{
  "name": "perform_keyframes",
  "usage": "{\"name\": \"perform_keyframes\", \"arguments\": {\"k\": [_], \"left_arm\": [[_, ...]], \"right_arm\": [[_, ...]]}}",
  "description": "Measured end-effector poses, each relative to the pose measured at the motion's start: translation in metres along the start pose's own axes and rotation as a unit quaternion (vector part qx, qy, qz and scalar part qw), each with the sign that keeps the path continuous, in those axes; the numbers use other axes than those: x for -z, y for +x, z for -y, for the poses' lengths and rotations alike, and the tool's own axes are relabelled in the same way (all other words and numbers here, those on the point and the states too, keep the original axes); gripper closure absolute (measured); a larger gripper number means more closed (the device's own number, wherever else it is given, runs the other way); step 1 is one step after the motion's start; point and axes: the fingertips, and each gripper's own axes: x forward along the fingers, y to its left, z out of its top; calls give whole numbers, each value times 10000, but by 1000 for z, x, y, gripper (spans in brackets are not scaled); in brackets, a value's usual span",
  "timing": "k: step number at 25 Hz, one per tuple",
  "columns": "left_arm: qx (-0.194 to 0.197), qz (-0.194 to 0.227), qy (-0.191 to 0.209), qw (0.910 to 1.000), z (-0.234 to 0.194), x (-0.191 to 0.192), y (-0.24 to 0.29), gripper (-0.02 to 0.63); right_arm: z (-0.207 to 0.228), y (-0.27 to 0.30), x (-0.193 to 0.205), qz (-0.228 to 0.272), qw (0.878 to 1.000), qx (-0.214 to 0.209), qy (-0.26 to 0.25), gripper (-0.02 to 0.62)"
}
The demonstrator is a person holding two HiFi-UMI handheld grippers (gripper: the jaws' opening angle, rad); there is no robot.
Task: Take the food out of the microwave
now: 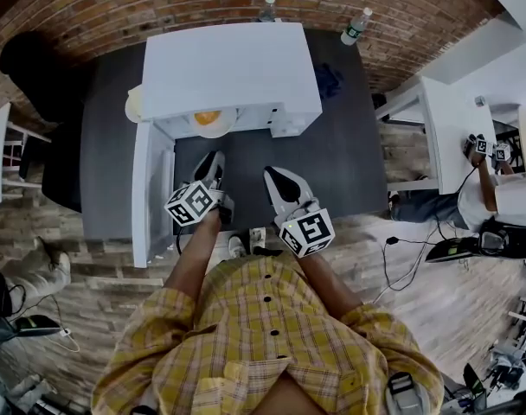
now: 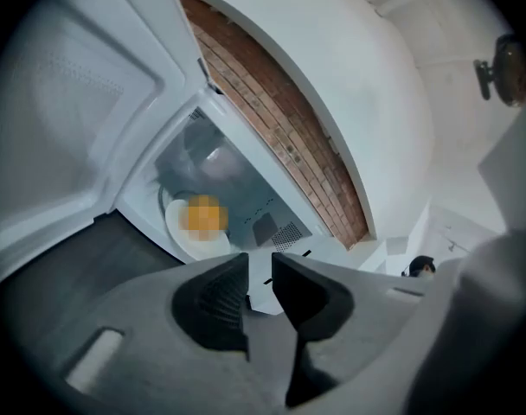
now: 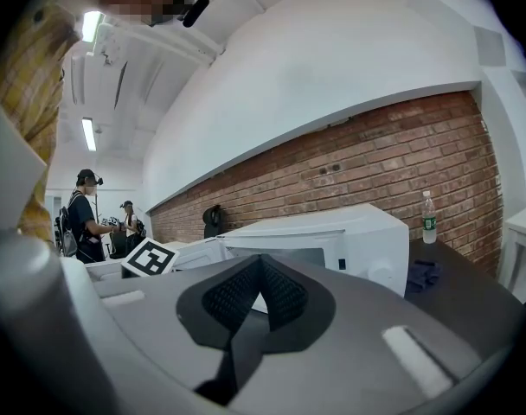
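Standing a little apart, the jaws of the left gripper (image 2: pixel 259 271) leave a clear gap between their ribbed pads with nothing in it, so it is released and empty. Just ahead of its tips and slightly to their left, inside the open microwave (image 1: pixel 228 67), a white plate (image 2: pixel 194 242) lies at the front of the cavity with the orange food (image 1: pixel 207 118) on it. The gripper is short of the plate and does not touch it. Further to this gripper's left the microwave door (image 1: pixel 150 188) is swung wide open.

Beside it on the right, the right gripper (image 3: pixel 261 275) has its pads pressed together on nothing — clenched and empty. It is held in front of the microwave's control side, apart from it. Both grippers hover over the dark table (image 1: pixel 349 162) that the microwave stands on.

Beyond the microwave, close to the brick wall (image 1: pixel 90 15), stand two water bottles (image 1: pixel 356 26) — one behind the oven, one off towards the right gripper's side. Well away to the right of the right gripper, another person (image 1: pixel 505 197) stands by a white table (image 1: pixel 436 119)
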Motion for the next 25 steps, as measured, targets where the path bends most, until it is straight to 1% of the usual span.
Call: {"name": "perform_keyframes", "arguments": {"k": [3,5,7,9,11,14,15,18,23,25], "left_arm": [[-5,42,-544,9985,-11,2,11,518],[-22,94,-976,9952,-20,4,17,509],[-52,198,-1449,9892,-31,5,22,506],[-82,336,-1936,9805,-42,5,27,506],[-113,452,-2304,9720,-53,5,32,504],[-118,559,-2571,9647,-63,7,39,496],[-108,580,-2619,9633,-65,7,41,477],[-141,660,-2828,9568,-72,10,46,473],[-229,929,-3403,9354,-89,12,54,474],[-261,1004,-3562,9286,-96,13,58,474]], "right_arm": [[2,0,0,-23,10000,15,12,592],[4,0,1,-28,10000,22,18,592],[6,-1,1,-33,10000,31,36,592],[7,-1,2,-46,10000,39,50,592],[9,-1,3,-63,10000,46,54,592],[12,-1,5,-85,9999,63,66,592],[13,-1,5,-89,9999,72,73,592],[16,-1,6,-101,9999,106,89,592],[18,0,10,-121,9998,104,105,592],[19,1,11,-148,9998,95,121,592]]}}
